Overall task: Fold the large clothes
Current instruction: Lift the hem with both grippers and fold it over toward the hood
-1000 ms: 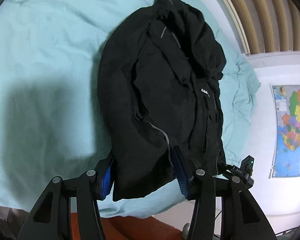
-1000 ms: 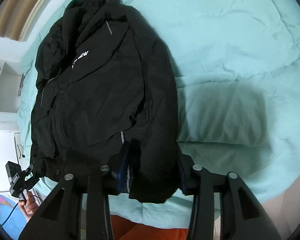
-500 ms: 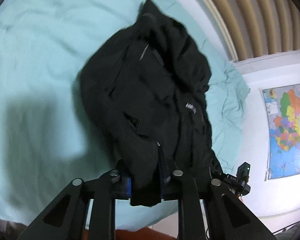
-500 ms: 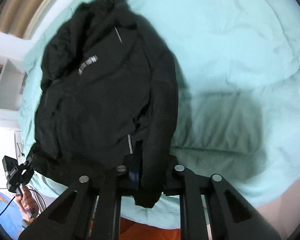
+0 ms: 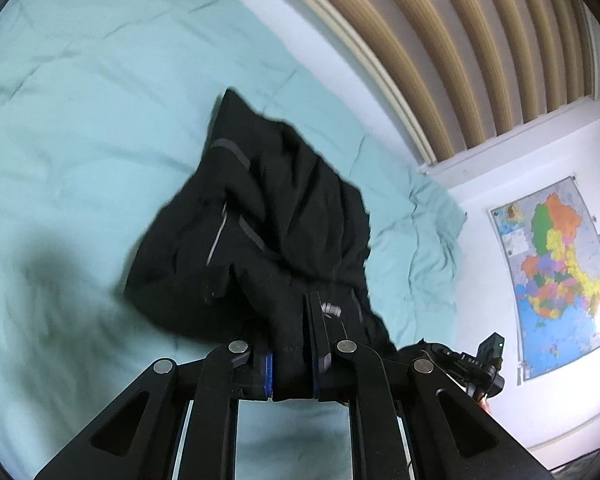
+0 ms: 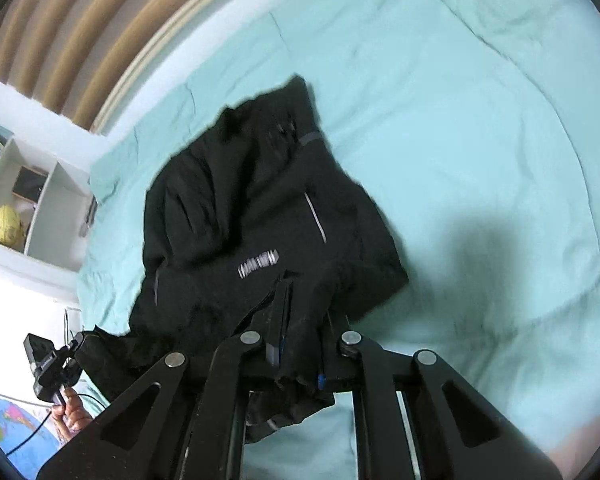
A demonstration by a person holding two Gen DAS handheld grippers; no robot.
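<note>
A black jacket point(image 5: 268, 232) with grey reflective stripes lies on the pale green bed cover point(image 5: 80, 120); its near hem is lifted off the bed. My left gripper point(image 5: 290, 312) is shut on the hem at one side, cloth bunched between the pads. In the right wrist view the same jacket point(image 6: 240, 216) shows a white chest logo, and my right gripper point(image 6: 300, 316) is shut on the hem at the other side. The far collar end still rests on the bed. Each view shows the other gripper low at the jacket's edge: the right gripper point(image 5: 472, 364) and the left gripper point(image 6: 52, 368).
A slatted headboard point(image 5: 440, 40) runs behind the bed. A wall map point(image 5: 556, 264) hangs at the right in the left wrist view. A white shelf point(image 6: 24, 200) with a gold globe point(image 6: 6, 226) stands left in the right wrist view. A hand point(image 6: 74, 412) holds the left gripper.
Both grippers went from open around the jacket's hem to shut on it, then rose and moved forward, lifting the near part of the jacket toward its collar.
</note>
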